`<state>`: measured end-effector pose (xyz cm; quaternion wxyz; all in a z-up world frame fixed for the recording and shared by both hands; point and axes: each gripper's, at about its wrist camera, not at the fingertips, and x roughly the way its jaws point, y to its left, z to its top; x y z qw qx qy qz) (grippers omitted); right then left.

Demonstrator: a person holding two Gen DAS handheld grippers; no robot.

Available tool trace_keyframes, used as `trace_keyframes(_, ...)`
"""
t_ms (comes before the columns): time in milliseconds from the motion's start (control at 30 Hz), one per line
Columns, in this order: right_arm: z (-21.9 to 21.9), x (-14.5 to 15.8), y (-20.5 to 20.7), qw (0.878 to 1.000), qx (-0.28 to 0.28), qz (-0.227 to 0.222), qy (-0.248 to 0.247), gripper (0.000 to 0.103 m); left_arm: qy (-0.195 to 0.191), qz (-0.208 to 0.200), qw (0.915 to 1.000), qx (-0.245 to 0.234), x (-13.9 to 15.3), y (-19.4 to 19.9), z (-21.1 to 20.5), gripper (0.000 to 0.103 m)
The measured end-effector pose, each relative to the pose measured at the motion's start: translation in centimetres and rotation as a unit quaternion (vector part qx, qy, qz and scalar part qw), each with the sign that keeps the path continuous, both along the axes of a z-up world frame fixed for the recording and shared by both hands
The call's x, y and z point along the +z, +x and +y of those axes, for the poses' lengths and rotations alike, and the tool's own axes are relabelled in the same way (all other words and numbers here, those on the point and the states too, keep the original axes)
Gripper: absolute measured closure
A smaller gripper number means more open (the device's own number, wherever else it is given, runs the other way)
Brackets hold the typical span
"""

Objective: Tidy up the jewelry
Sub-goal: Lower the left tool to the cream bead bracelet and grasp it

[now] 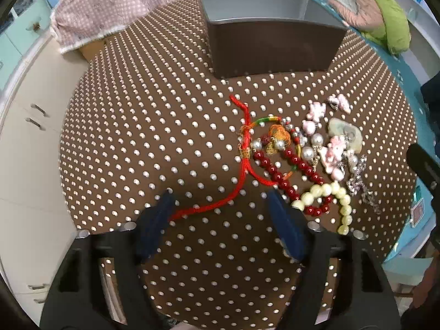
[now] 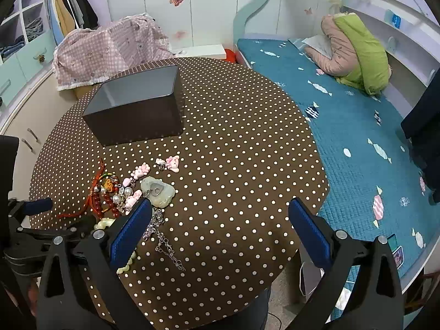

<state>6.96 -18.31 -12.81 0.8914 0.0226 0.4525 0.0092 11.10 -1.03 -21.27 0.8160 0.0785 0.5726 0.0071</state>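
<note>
Left wrist view showed the grey box empty; all jewelry lay on the worktop; left hand-held gripper and right hand-held gripper both gaped, holding nothing.

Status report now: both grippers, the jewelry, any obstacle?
Left gripper open, red cord between fingers. Right gripper open, empty. Jewelry pile outside grey box. No obstacle.

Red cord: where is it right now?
In the left wrist view the red cord lies on the dotted tablecloth, left of the bead pile, its tail between the left gripper's open jaws.
</note>
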Motion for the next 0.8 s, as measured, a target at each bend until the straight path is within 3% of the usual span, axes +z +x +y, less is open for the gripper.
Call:
trace_keyframes(67, -0.1, -0.2, 0.1, 1.0, 0.001, 0.003, 0.001, 0.007, -0.002, 0.0, 1.0, -0.007, 0.2, -0.1, -0.4, 0.041)
trace_keyframes(200, -0.3, -0.5, 0.1, 1.0, 0.001, 0.007, 0.004, 0.007, -0.023, -0.002, 0.9995, -0.022, 0.6, -0.4, -1.2, 0.066)
trace_keyframes(400, -0.5, -0.8, 0.1, 1.0, 0.001, 0.012, 0.009, 0.007, -0.048, -0.003, 0.9985, -0.028, 1.0, -0.9, -2.3, 0.093)
trace_keyframes(800, -0.3, -1.1, 0.2, 1.0, 0.005, 0.015, 0.011, 0.007, -0.128, -0.021, 0.9912, -0.03, 2.8, -1.7, 1.1, 0.1)
